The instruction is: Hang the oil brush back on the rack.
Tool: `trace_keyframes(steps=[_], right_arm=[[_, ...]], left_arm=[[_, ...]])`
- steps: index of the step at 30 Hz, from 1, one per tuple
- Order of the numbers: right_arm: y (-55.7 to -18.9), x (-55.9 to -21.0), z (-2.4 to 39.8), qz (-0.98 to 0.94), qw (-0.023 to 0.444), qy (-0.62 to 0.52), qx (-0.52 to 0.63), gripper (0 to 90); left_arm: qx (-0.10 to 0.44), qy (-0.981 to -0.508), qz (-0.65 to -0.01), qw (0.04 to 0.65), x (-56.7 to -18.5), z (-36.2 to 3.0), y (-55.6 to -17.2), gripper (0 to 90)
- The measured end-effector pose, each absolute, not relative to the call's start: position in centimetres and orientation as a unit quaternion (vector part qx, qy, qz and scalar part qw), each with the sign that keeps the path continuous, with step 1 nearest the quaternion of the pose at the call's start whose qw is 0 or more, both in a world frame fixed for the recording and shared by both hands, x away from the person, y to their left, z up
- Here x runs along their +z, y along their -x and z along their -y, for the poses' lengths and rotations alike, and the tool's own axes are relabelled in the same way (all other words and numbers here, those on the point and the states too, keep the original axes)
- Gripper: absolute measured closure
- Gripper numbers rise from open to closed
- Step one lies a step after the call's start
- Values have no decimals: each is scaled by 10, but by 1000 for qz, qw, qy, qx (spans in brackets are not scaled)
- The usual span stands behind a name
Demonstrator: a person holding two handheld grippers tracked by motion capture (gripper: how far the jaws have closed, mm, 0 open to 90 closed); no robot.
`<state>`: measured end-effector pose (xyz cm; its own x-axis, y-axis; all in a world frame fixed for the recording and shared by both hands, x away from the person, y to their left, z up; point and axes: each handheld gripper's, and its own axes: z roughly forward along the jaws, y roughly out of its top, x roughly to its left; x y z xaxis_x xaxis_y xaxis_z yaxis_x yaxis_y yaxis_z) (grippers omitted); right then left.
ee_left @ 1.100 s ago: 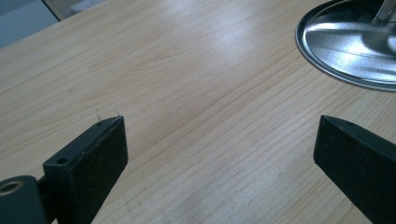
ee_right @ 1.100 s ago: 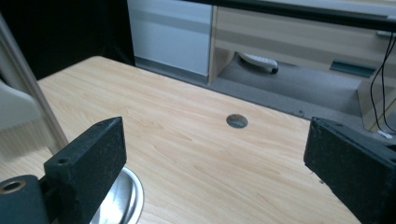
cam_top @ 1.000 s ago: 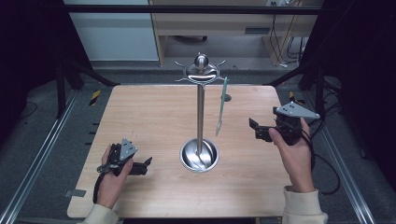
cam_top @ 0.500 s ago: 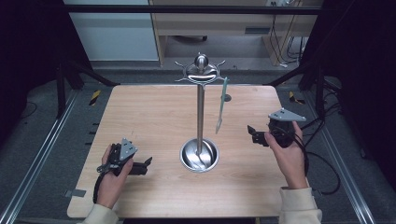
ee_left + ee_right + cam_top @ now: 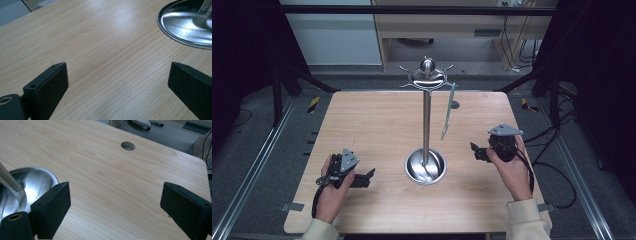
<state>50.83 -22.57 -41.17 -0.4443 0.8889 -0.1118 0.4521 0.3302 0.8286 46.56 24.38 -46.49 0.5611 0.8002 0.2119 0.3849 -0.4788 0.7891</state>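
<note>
A steel utensil stand (image 5: 426, 125) rises from a round dish base (image 5: 425, 165) at the table's middle, with hooks around its top ring (image 5: 427, 76). One flat grey-green utensil (image 5: 448, 111) hangs from a hook on the right side. My left gripper (image 5: 371, 174) lies low on the table at the front left, open, nothing between its jaws; the base's rim (image 5: 185, 22) lies ahead of it. My right gripper (image 5: 473, 149) hovers right of the base, open and empty, with the base (image 5: 27, 185) at its left.
The wooden table (image 5: 377, 125) has a round cable hole (image 5: 455, 104) near its back right, also the hole (image 5: 128, 145) ahead of the right gripper. Metal frame rails (image 5: 252, 165) run along both sides. A desk and cables stand behind the table.
The right hand and its gripper have come down and back toward the table's front right. The left gripper has stayed put.
</note>
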Motion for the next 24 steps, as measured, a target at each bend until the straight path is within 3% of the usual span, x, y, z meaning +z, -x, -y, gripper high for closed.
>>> trace_keyframes(steps=[24], right_arm=[[-517,-455,218,-773,250,-453,367,111]], left_arm=[[292,-809,-365,355,-466,-243,-466,26]])
